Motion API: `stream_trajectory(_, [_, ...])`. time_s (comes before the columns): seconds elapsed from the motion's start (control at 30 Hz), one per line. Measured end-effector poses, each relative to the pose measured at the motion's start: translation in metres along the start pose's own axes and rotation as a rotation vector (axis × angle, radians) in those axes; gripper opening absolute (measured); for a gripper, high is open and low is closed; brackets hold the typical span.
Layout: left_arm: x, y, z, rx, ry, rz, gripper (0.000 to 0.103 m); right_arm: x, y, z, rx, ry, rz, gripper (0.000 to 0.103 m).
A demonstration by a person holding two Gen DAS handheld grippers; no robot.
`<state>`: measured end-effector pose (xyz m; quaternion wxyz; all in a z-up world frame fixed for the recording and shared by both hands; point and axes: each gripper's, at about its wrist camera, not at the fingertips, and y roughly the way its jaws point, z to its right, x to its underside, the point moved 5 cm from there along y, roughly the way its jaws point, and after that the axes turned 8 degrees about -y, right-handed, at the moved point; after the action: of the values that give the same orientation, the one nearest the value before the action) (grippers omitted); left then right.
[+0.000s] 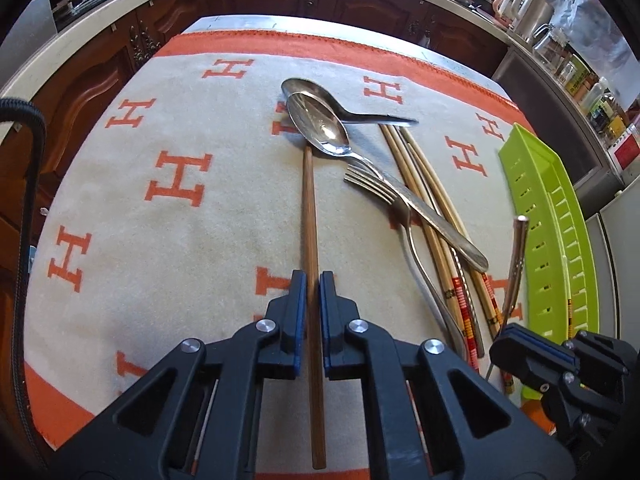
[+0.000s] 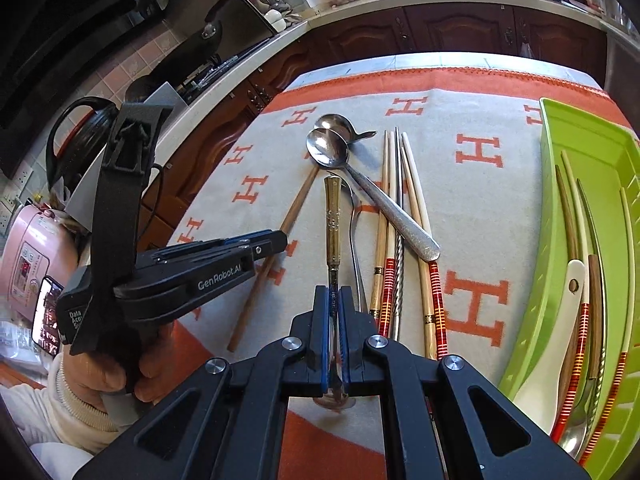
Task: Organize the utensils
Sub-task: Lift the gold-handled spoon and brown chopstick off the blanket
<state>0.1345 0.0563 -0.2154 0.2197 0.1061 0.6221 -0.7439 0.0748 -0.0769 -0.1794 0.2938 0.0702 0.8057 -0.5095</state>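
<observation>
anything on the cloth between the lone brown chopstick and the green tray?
Yes, in both wrist views: a pile of two spoons, a fork and several chopsticks lies between the brown chopstick and the green tray.

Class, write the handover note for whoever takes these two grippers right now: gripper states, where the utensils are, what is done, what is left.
Left gripper: fingers shut on the brown chopstick, which lies on the cloth.
Right gripper: shut on the gold-handled utensil, held above the pile.
Done: several chopsticks and a white spoon lie in the green tray.
Left: two spoons, a fork, the remaining chopsticks and both held pieces.
</observation>
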Motion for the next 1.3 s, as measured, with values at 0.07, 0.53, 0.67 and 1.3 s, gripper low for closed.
stream_trajectory(0.07, [0.003,-0.005,-0.001,0.004,0.002,0.002,0.004,0.001,-0.003,-0.002,-0.004,-0.005,0.005,0.003])
stream_trajectory(0.53, [0.018,-0.03,-0.023,-0.013,-0.005,0.034,0.004,0.012,0.058,-0.029,-0.007,-0.131,-0.13,0.003])
stream_trajectory(0.67, [0.017,-0.034,-0.027,-0.012,-0.009,0.04,0.004,0.016,0.058,-0.032,0.001,-0.149,-0.156,0.004])
stream_trajectory(1.3, [0.019,-0.029,-0.034,0.007,-0.02,0.026,0.004,0.043,0.045,-0.053,0.168,-0.391,-0.24,0.03])
